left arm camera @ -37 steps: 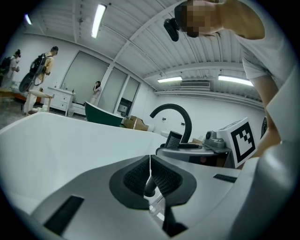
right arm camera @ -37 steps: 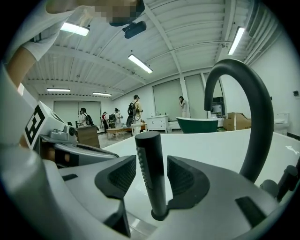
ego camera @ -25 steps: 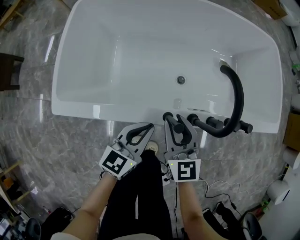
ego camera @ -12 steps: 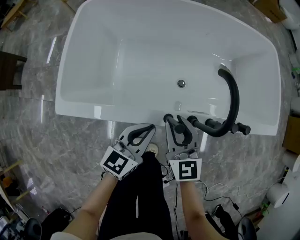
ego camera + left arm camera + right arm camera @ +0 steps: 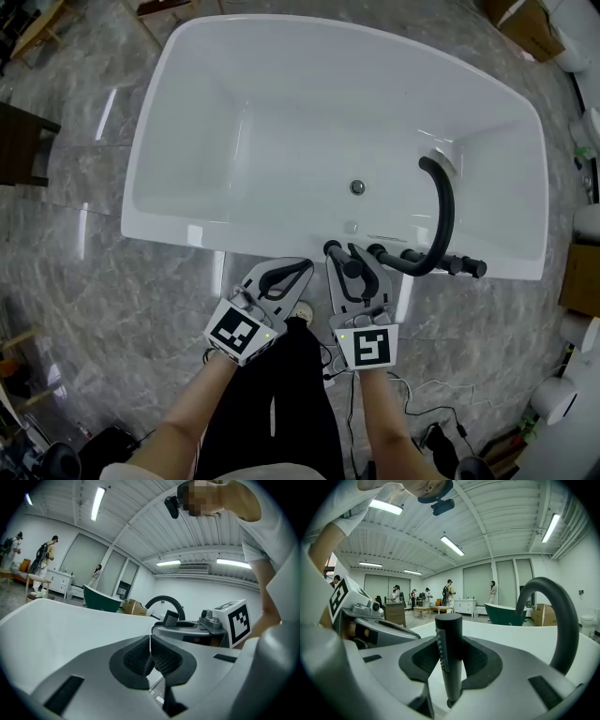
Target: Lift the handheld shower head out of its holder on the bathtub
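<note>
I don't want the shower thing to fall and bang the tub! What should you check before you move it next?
1. Right gripper shut on the shower head: ok, its pads press on both sides.
2. Shower head about upright in the grip: ok.
3. Shower head's bottom end clear of its holder: cannot tell, the holder does not show.
4. Left gripper out of the way: ok, it is shut, empty and beside the right one.
5. Curved black spout apart from the grippers: ok, it stands off to the right on the bathtub.
6. Hose free to follow: cannot tell, no hose shows.
</note>
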The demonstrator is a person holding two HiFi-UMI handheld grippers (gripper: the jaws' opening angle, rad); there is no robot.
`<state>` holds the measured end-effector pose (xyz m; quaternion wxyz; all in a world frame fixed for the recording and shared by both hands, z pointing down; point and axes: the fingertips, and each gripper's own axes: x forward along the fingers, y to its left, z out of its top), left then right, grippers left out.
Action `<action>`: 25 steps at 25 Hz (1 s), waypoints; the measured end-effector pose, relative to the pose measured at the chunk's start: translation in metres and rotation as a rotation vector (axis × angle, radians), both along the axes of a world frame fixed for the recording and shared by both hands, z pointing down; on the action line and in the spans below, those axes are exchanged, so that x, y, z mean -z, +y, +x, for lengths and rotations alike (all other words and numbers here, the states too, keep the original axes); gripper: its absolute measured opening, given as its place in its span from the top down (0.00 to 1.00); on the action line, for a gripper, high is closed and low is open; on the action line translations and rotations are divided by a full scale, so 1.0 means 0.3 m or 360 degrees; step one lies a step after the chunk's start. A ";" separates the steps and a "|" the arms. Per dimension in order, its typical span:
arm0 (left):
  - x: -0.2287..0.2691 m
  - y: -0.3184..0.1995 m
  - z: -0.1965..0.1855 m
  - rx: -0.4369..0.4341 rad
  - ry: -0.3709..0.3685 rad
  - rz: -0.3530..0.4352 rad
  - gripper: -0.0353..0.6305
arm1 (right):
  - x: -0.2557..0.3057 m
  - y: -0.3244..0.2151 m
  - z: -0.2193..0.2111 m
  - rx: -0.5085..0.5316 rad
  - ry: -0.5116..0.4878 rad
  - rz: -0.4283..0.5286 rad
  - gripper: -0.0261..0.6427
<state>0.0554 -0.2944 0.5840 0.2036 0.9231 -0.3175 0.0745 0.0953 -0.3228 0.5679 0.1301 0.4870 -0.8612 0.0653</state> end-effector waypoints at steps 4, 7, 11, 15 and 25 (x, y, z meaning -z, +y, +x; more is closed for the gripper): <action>0.057 0.005 0.003 0.0002 0.0010 0.0024 0.93 | 0.041 0.017 -0.008 0.0019 0.0015 0.0011 0.76; 0.088 0.014 0.007 -0.0016 -0.0004 0.0038 0.93 | 0.067 0.026 -0.012 0.0024 0.0021 0.0001 0.76; 0.103 0.032 0.009 -0.0023 -0.0012 0.0045 0.93 | 0.091 0.030 -0.016 0.0022 0.0026 -0.0007 0.76; 0.146 0.050 0.017 -0.0046 -0.0008 0.0062 0.93 | 0.124 0.042 -0.015 0.0002 0.0015 -0.0001 0.76; 0.243 0.051 0.013 -0.0016 -0.0003 0.0106 0.93 | 0.231 0.067 -0.031 0.0023 0.0031 0.0054 0.76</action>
